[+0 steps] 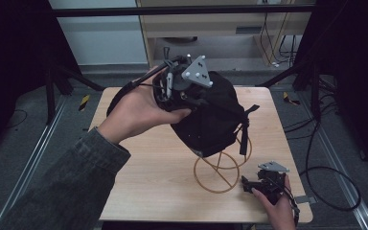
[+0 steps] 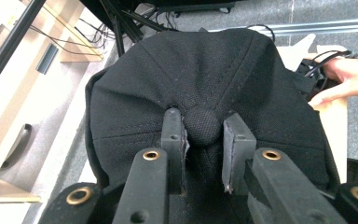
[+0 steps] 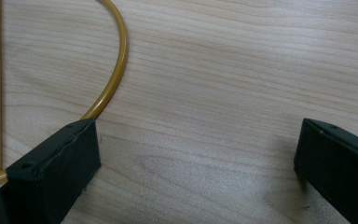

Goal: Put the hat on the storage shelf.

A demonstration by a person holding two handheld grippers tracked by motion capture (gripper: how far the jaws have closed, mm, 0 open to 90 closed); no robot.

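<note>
A black cap (image 1: 211,115) sits over a gold wire stand (image 1: 220,172) in the middle of the wooden table (image 1: 148,158). My left gripper (image 1: 179,91), held in a hand, is at the top of the cap. In the left gripper view the jaws of the left gripper (image 2: 203,122) press in from both sides on the cap's top button (image 2: 203,126), and the cloth puckers around it. My right gripper (image 1: 250,184) rests low at the table's front right, beside the stand's base ring (image 3: 116,60). The right gripper (image 3: 196,140) stands wide open over bare wood.
The cap's strap (image 1: 243,134) hangs down its right side. A shelf unit and cables (image 1: 273,38) lie beyond the table's far edge. Dark frame legs stand at both sides. The right hand (image 2: 349,77) rests past the cap.
</note>
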